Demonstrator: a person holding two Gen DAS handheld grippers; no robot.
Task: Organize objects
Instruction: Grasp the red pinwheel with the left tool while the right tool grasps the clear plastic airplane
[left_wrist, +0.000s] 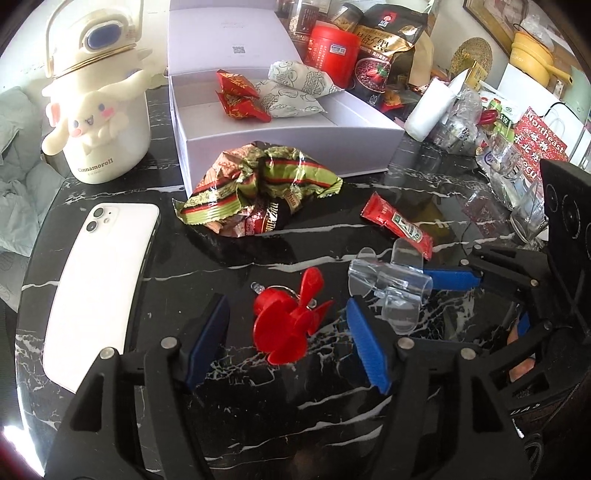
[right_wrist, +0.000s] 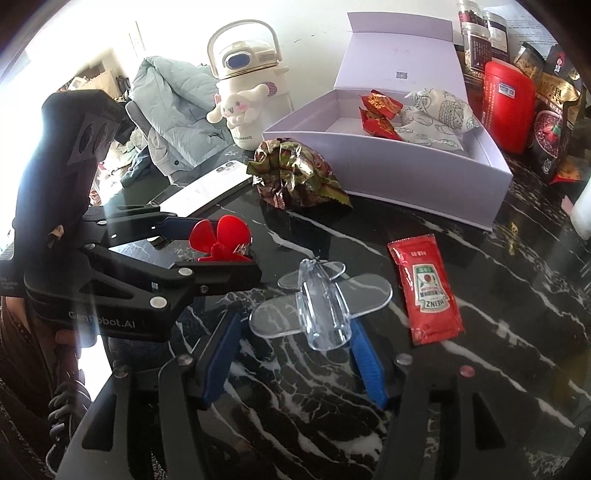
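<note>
- Done so far, by the look of it: two red packets (left_wrist: 236, 94) and two patterned white pouches (left_wrist: 295, 88) lie in the open white box (left_wrist: 288, 144) at the table's far side.
- Still out on the black marble table (left_wrist: 258, 251): the crumpled wrapper (left_wrist: 258, 188) against the box's front wall, the ketchup sachet (right_wrist: 424, 291), the phone (left_wrist: 99, 288) by the left edge.
- The left gripper (left_wrist: 288, 332) stands open around the red propeller (left_wrist: 291, 317), pads clear of it.
- The right gripper (right_wrist: 295, 354) is open astride the clear plastic plane (right_wrist: 321, 306), not clamping.
- Judged roughly a third finished.

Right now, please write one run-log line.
left jaws: open around red plastic propeller | right jaws: open around clear plastic airplane | both on table
</note>
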